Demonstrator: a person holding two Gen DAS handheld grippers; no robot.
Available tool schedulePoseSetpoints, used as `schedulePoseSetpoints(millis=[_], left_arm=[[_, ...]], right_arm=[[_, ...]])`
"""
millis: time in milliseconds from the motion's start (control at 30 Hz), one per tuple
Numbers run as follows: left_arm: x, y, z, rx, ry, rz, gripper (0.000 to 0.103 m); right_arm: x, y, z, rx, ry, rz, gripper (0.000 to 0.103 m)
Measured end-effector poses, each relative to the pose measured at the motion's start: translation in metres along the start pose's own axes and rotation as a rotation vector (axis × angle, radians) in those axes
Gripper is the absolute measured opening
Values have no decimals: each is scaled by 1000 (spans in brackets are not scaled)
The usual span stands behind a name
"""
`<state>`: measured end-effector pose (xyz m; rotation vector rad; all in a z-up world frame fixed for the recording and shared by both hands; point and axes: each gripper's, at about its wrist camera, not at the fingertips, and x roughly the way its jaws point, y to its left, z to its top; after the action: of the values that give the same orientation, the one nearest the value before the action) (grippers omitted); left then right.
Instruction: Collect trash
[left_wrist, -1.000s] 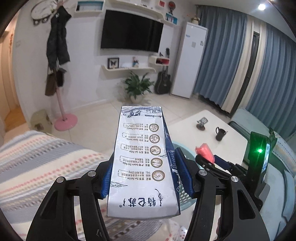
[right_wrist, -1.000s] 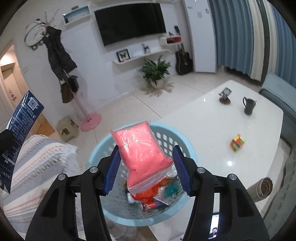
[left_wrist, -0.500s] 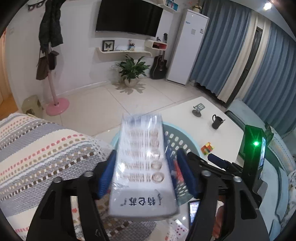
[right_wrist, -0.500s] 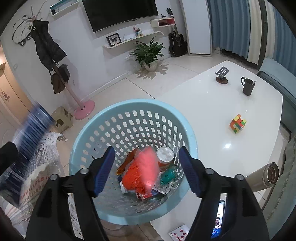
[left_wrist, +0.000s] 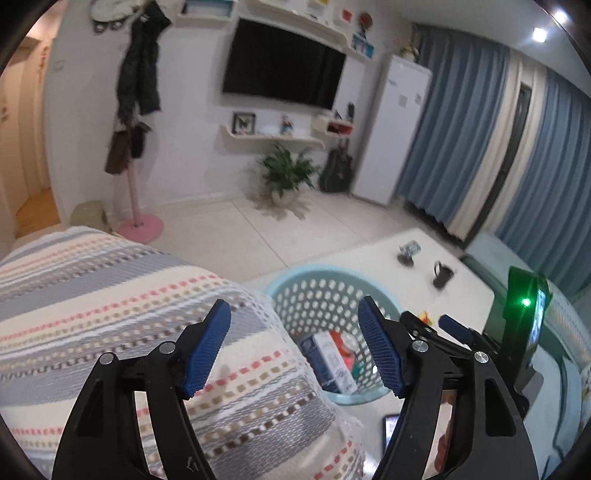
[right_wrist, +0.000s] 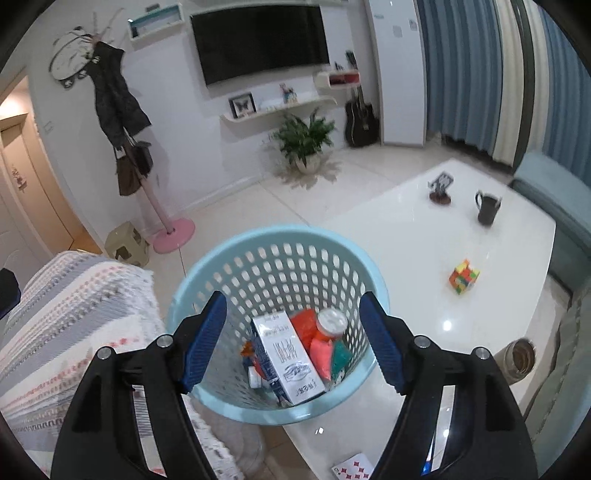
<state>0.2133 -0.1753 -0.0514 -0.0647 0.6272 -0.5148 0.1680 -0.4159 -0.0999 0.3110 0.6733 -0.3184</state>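
Perforated plastic basket, glossy white table, woven cloth cover, printed paper carton.

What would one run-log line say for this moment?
left gripper: open, empty | right gripper: open, empty | carton, pink bag: inside basket

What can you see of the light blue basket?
The light blue basket is round perforated plastic with a solid rolled rim, walls narrowing downward, standing upright. It stands between the striped fabric and the white table's edge; what it rests on is hidden. Inside lie a white-and-blue carton, a pink bag, a can and small wrappers. Neither tool touches it.
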Motion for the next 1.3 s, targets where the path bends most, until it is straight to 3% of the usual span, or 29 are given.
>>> schedulePoseSetpoints(millis=[233, 433, 600, 1133, 1300], left_arm=[[-51, 6, -3, -77, -111, 5, 70], [-87, 10, -15, -117, -167, 8, 70], [-108, 8, -24, -87, -215, 87, 73], [-150, 12, -57, -6, -247, 291, 85], [-167, 19, -60, -14, -271, 314, 93]], right_arm=[[-62, 33, 8, -77, -172, 20, 70], [-98, 64, 4, -139, -254, 44, 70], [-119, 82, -2, -173, -290, 68, 71], [-147, 94, -34, -191, -301, 65, 73], [-155, 101, -40, -226, -316, 70, 75]])
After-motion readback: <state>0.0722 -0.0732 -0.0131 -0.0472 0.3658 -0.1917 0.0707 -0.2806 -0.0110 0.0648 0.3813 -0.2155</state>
